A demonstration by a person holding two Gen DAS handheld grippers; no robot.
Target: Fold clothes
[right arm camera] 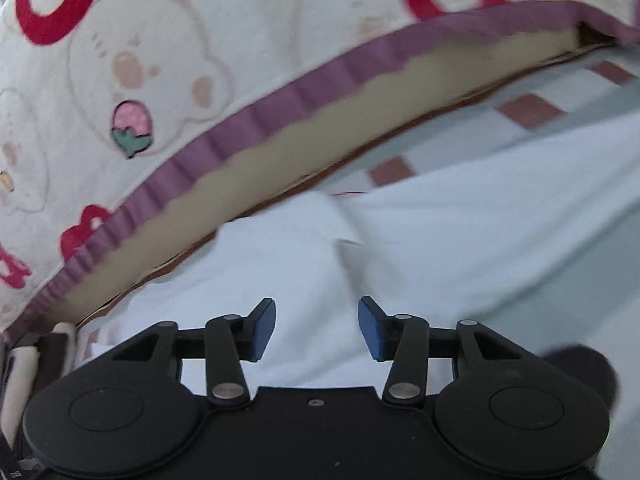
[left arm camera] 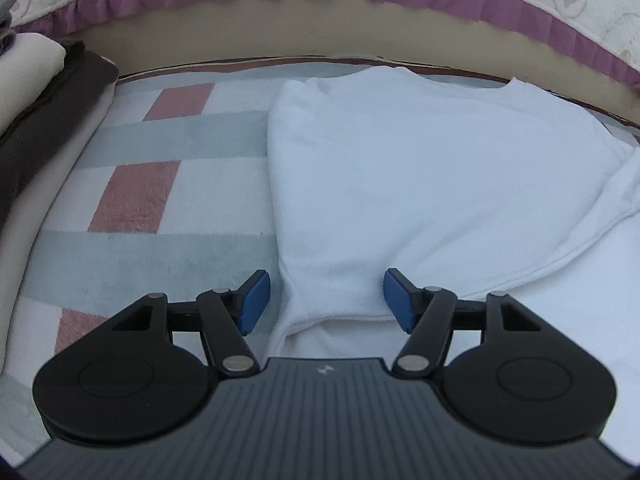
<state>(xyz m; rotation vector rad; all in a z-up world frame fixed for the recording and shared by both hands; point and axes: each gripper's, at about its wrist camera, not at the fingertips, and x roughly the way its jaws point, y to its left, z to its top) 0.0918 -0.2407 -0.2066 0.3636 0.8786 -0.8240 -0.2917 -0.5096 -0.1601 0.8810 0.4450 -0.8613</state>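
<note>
Shirt [left arm camera: 420,184] lies lengthwise away from camera, hem nearest.

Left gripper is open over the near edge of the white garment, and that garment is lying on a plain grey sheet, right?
Not quite. The sheet is not plain grey: it is checked in white, grey-green and pink, as the left wrist view shows. The rest holds: the left gripper is open over the white garment.

Soft, cool daylight; fisheye bending at edges; right wrist view motion-blurred.
</note>
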